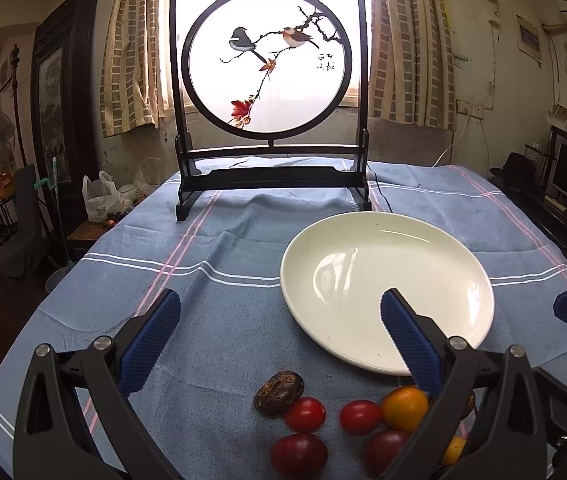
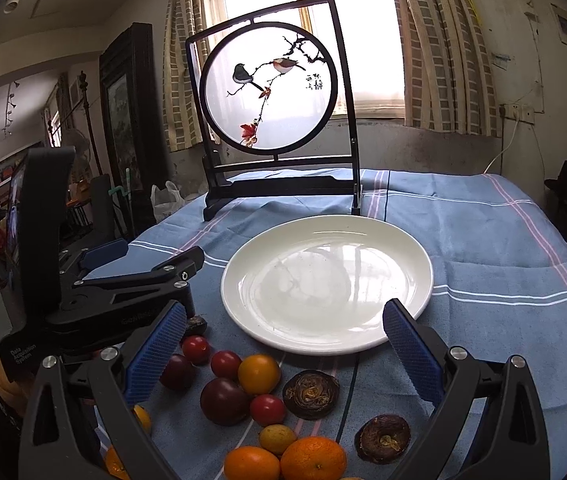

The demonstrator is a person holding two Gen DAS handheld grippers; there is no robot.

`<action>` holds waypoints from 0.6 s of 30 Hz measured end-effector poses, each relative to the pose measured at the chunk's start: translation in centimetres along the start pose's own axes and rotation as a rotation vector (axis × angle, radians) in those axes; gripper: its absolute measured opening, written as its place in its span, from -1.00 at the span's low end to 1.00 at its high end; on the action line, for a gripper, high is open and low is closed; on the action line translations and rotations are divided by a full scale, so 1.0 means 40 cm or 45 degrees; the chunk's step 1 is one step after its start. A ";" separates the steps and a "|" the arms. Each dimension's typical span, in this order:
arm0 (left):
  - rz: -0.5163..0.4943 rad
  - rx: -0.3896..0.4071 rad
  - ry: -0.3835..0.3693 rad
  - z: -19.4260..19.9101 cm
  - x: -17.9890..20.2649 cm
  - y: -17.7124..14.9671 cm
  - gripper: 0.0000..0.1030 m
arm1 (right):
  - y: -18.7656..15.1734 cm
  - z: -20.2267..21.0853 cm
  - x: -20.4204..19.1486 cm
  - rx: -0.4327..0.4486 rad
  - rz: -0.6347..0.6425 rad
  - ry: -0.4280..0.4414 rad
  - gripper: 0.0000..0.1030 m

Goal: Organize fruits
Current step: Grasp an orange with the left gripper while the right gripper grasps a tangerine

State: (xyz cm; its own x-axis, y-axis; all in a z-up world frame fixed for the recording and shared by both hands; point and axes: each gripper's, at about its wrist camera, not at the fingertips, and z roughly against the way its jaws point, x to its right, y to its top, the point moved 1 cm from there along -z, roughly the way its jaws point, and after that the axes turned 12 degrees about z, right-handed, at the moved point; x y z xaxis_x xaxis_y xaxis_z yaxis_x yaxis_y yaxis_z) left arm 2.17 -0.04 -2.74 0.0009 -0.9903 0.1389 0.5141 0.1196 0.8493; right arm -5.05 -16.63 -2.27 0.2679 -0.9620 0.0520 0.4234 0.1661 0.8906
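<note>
Fruits lie in a loose cluster on the blue striped cloth (image 2: 483,240) that covers the table, on the near side of the white plate (image 2: 267,276), which holds nothing. We hold our right gripper (image 2: 283,330) above them with its jaws wide apart and nothing between them. Below the gap between these jaws we see a yellow-orange tomato (image 2: 258,374), a large dark red tomato (image 2: 224,401), a small red tomato (image 2: 267,409) and a brown wrinkled fruit (image 2: 310,395). Nearer to us, toward the lower edge, sit two oranges (image 2: 313,459), a small yellow fruit (image 2: 277,439) and a second brown wrinkled fruit (image 2: 383,437). Close to the left jaw lie more red tomatoes (image 2: 196,349).

Our left gripper (image 1: 279,316) also stands wide open and empty. Its right jaw reaches over the near rim of the plate, while its left jaw hangs over bare cloth. Below and between these jaws lie a brown fruit (image 1: 279,393), red tomatoes (image 1: 304,414) and a yellow-orange tomato (image 1: 404,408) that sits just beside the right jaw. In the right wrist view the left gripper appears to the left of the right one, just beyond the fruit cluster.

Beyond the plate, straight ahead of both pairs of jaws, a dark framed screen (image 1: 269,68) with two painted birds stands upright on the cloth before a window.
</note>
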 end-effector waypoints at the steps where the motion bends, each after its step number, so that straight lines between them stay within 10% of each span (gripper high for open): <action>1: -0.006 0.000 0.004 0.006 0.000 -0.002 0.91 | 0.002 0.010 0.001 0.001 -0.005 0.005 0.93; 18: -0.221 -0.100 -0.241 0.242 -0.073 -0.137 0.91 | -0.215 0.208 -0.060 -0.432 0.259 0.246 0.92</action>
State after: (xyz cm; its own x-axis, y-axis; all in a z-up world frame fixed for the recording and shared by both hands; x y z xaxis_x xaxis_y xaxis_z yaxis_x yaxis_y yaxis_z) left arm -8.97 2.90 -2.87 -0.2500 -0.9637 0.0935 0.5574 -0.0643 0.8278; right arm -16.55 -17.55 -6.28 0.5185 -0.8496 0.0970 0.5969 0.4408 0.6704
